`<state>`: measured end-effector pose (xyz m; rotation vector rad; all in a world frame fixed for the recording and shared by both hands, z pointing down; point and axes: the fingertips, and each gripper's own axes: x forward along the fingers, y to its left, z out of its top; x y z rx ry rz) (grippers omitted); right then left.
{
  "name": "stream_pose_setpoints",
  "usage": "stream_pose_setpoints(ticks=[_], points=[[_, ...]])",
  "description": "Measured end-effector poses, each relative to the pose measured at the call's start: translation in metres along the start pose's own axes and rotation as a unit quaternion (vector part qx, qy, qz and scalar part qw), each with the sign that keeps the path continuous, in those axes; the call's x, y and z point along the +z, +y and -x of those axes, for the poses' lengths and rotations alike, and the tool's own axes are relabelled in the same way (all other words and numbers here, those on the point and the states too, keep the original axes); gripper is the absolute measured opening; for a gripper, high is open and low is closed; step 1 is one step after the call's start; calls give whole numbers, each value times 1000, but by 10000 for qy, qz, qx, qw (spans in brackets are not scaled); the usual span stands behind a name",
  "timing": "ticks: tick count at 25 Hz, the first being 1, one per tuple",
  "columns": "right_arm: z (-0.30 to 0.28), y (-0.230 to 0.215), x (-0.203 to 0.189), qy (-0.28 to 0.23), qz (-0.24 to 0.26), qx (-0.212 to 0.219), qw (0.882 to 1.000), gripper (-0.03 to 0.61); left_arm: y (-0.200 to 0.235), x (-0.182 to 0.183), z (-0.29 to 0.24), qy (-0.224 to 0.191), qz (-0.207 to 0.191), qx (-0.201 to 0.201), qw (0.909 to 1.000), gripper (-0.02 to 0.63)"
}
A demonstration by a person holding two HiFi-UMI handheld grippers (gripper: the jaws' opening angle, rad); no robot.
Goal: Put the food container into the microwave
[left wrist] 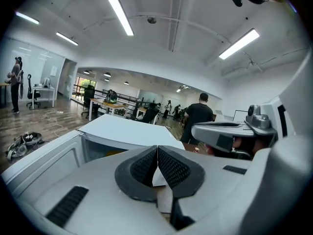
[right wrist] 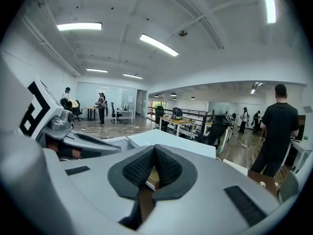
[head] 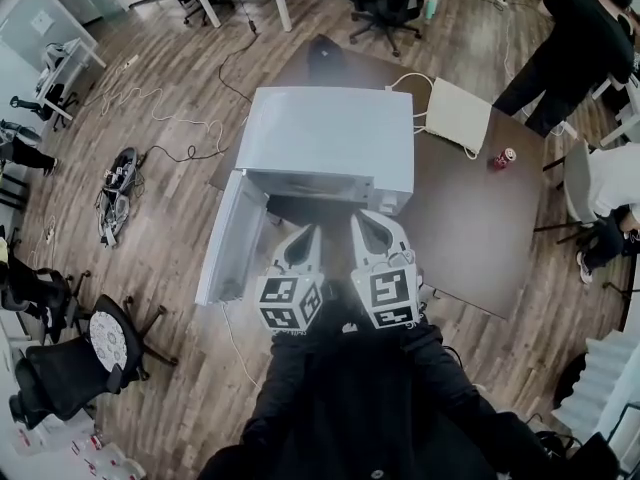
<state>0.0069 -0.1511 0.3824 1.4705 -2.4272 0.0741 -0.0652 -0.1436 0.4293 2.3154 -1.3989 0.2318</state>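
The white microwave [head: 330, 138] stands on a dark brown table [head: 470, 228], its door [head: 232, 236] swung open to the left. My left gripper [head: 303, 238] and right gripper [head: 372, 226] sit side by side just in front of the open cavity, both shut with nothing between the jaws. In the left gripper view the shut left gripper [left wrist: 157, 148] points at the microwave [left wrist: 124, 131], where a yellowish strip [left wrist: 105, 153] shows inside the cavity. Past the shut right gripper [right wrist: 154, 148] a tan patch [right wrist: 152, 177] shows. I cannot tell whether either is the food container.
A red soda can [head: 505, 158] and a white flat box [head: 458, 115] with a cable lie on the table's far right. A person in black [head: 575, 43] stands beyond the table. Office chairs [head: 70, 363] and loose cables [head: 120, 183] are on the wooden floor to the left.
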Motion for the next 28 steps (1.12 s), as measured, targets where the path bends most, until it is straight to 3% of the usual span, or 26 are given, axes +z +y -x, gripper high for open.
stream_pose_setpoints(ticks=[9,28], points=[[25,-13,18,-318,-53,-87,9994,23,-28,24,5,-262,-259,-105,9993,34],[44,-22,15,-421,-138,-67,9990,23,-48,23,8,-297,-411,-132,9986,34]])
